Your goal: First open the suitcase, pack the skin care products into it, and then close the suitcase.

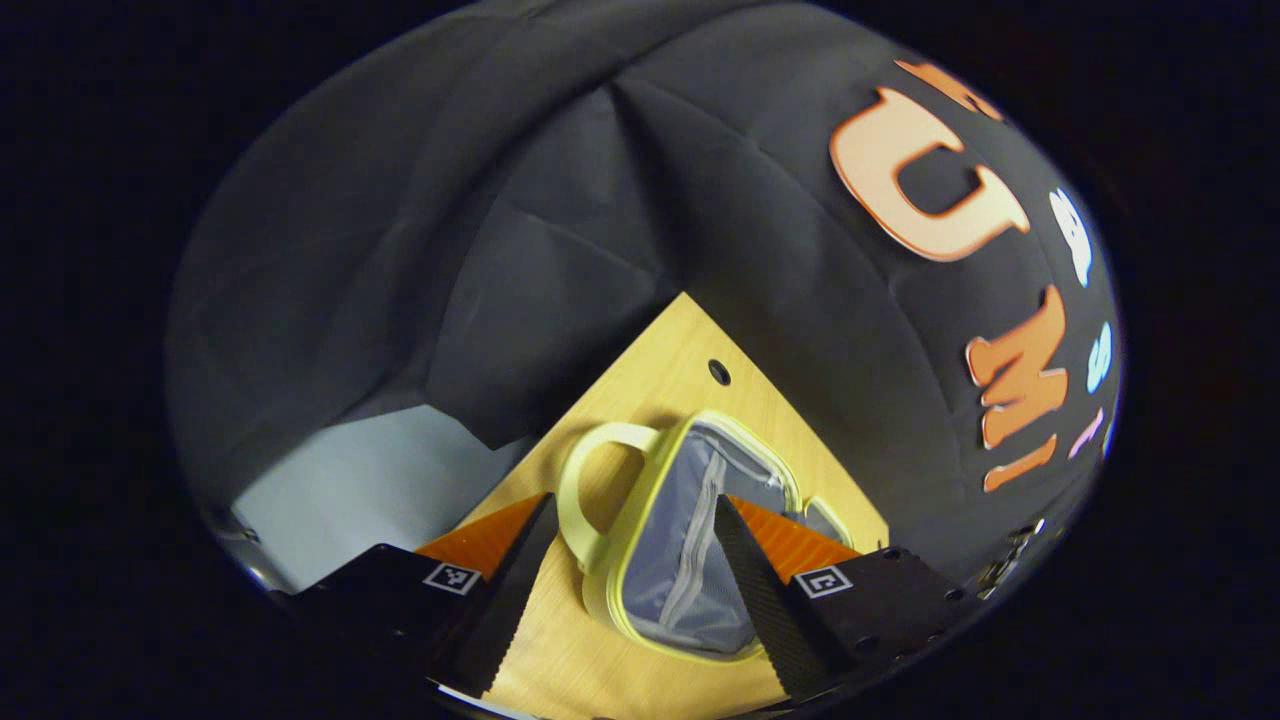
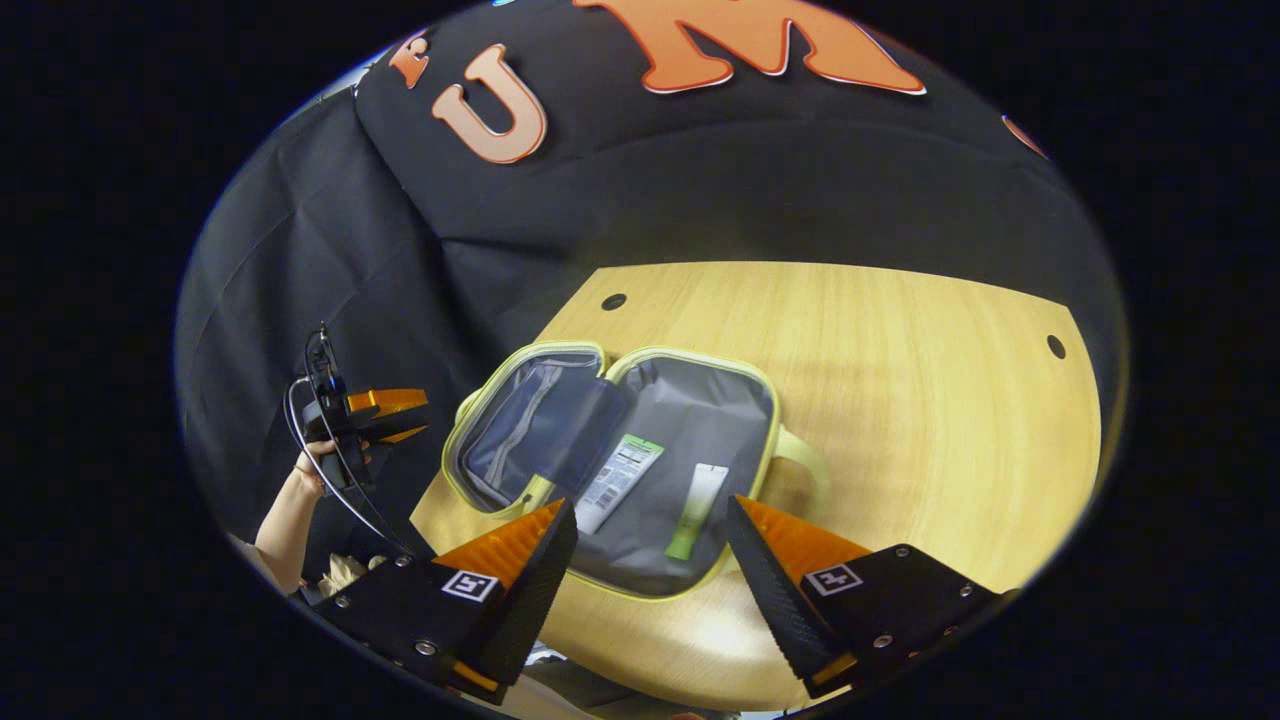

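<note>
Pale wood makes up the surface point(image 2: 880, 380), a rounded top with small dark holes near its edge, closed in behind by the booth's black cloth wall point(image 2: 700, 190).

Nearest in the right gripper view, the right claw point(image 2: 650, 555) hangs with its jaws spread wide and nothing between them, just in front of the suitcase point(image 2: 690, 400). That suitcase, a small grey-lined case with a yellow-green rim, lies flat and open on the surface. Its near half holds 2 skin care items: a white tube with a green end point(image 2: 698, 508) and, just beside it toward the hinge, a white labelled packet point(image 2: 618, 483). The far half carries a zipped mesh pocket point(image 2: 530, 425). A looped handle point(image 2: 805, 465) juts from the suitcase's right side.

Beyond the suitcase's left edge, off the surface, a hand point(image 2: 315, 455) holds the left claw point(image 2: 385, 415); from there I cannot tell its gap.

In the left gripper view, the left claw point(image 1: 630, 590) is wide open and empty, the suitcase point(image 1: 690, 520) lying just ahead of its fingertips with its handle point(image 1: 590, 480) toward the camera.
</note>
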